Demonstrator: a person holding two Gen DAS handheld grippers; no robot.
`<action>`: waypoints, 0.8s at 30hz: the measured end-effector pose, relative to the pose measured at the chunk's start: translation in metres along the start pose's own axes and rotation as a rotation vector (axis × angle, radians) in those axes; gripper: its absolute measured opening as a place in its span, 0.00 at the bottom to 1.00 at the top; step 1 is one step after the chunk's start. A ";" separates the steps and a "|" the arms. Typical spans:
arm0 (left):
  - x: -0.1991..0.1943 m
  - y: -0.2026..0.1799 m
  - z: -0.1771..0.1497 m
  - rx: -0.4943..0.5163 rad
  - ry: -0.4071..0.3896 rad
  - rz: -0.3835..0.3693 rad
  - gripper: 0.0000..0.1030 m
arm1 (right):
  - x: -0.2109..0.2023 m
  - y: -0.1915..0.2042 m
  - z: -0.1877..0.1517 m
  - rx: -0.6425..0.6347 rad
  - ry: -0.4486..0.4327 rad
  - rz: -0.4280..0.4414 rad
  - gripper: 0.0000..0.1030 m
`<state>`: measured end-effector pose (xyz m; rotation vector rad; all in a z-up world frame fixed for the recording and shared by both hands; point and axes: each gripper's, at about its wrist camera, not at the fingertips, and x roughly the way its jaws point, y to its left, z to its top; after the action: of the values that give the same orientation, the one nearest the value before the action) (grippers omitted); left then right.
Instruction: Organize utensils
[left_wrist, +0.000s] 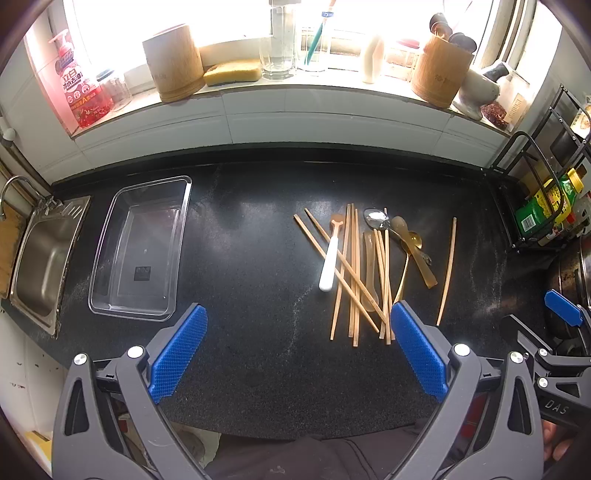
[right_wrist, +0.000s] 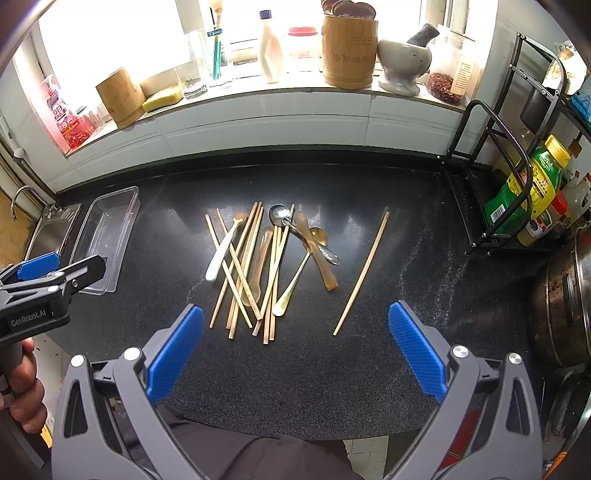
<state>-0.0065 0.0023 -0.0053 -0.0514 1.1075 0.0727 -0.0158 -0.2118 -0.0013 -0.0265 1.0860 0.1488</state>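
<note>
A heap of wooden chopsticks (left_wrist: 354, 273) and several spoons lies on the black counter (left_wrist: 258, 258), also in the right wrist view (right_wrist: 255, 266). Among them are a white-handled spoon (left_wrist: 330, 262) (right_wrist: 221, 253), a steel spoon (left_wrist: 376, 219) (right_wrist: 280, 216), a gold spoon (right_wrist: 295, 280) and a horn spoon (right_wrist: 321, 258). One chopstick (left_wrist: 447, 271) (right_wrist: 362, 273) lies apart at the right. A clear plastic tray (left_wrist: 110, 295) (right_wrist: 122, 210) stands empty at the left. My left gripper (left_wrist: 297, 325) is open, near the heap's front. My right gripper (right_wrist: 295, 332) is open and empty, in front of the heap.
A steel sink (left_wrist: 44, 258) lies left of the tray. The sill holds bamboo holders (left_wrist: 173, 62) (right_wrist: 349, 51), a sponge (left_wrist: 232, 72), bottles and a mortar (right_wrist: 404, 62). A wire rack (right_wrist: 509, 192) with bottles and a dark pot (right_wrist: 561, 295) stand at the right.
</note>
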 end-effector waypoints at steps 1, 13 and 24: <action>0.000 0.000 0.000 0.000 0.000 0.001 0.94 | 0.000 0.000 0.000 0.000 0.000 0.000 0.95; 0.001 0.003 0.000 -0.002 0.002 0.001 0.94 | 0.000 0.000 0.001 0.000 0.000 0.000 0.95; 0.002 0.004 0.000 -0.004 0.005 0.002 0.94 | 0.000 0.000 0.001 0.000 0.000 0.001 0.95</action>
<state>-0.0062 0.0064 -0.0069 -0.0544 1.1120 0.0767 -0.0147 -0.2121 -0.0010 -0.0262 1.0862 0.1494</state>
